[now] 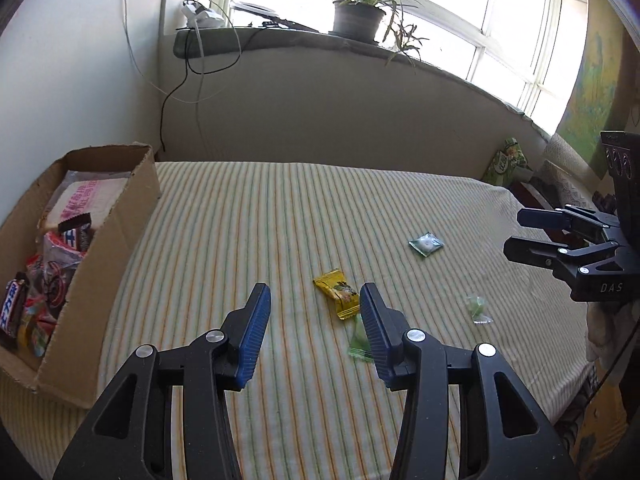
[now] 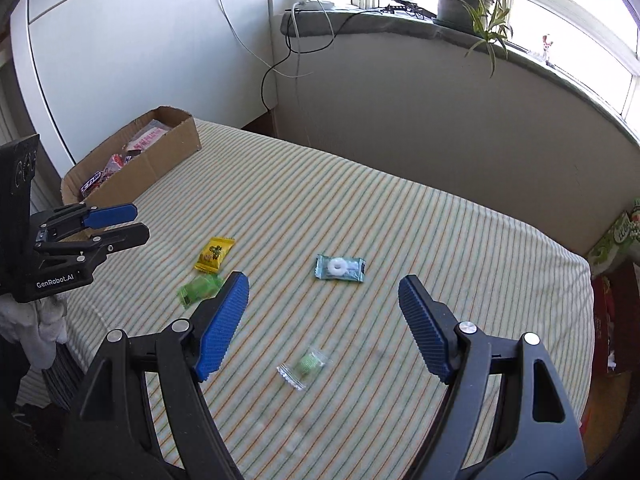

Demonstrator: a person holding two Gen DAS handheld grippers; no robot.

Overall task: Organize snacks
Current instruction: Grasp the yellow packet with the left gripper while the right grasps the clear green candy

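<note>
Several wrapped snacks lie on the striped cloth: a yellow candy [image 1: 337, 293] [image 2: 213, 254], a green candy [image 1: 359, 340] [image 2: 200, 288] beside it, a teal mint packet [image 1: 426, 244] [image 2: 340, 267], and a clear-wrapped green candy [image 1: 477, 306] [image 2: 305, 366]. A cardboard box [image 1: 100, 264] [image 2: 160, 160] with several snacks stands at the left. My left gripper [image 1: 314, 332] [image 2: 138, 222] is open and empty above the cloth, left of the yellow candy. My right gripper [image 2: 322, 324] [image 1: 516, 232] is open and empty above the clear-wrapped candy.
The striped cloth covers a table [image 1: 280, 208] [image 2: 440, 240] against a wall under a windowsill with a potted plant [image 1: 358, 16] [image 2: 460, 0] and cables [image 1: 176, 92]. A green package [image 1: 506, 166] [image 2: 616, 240] stands at the far right edge.
</note>
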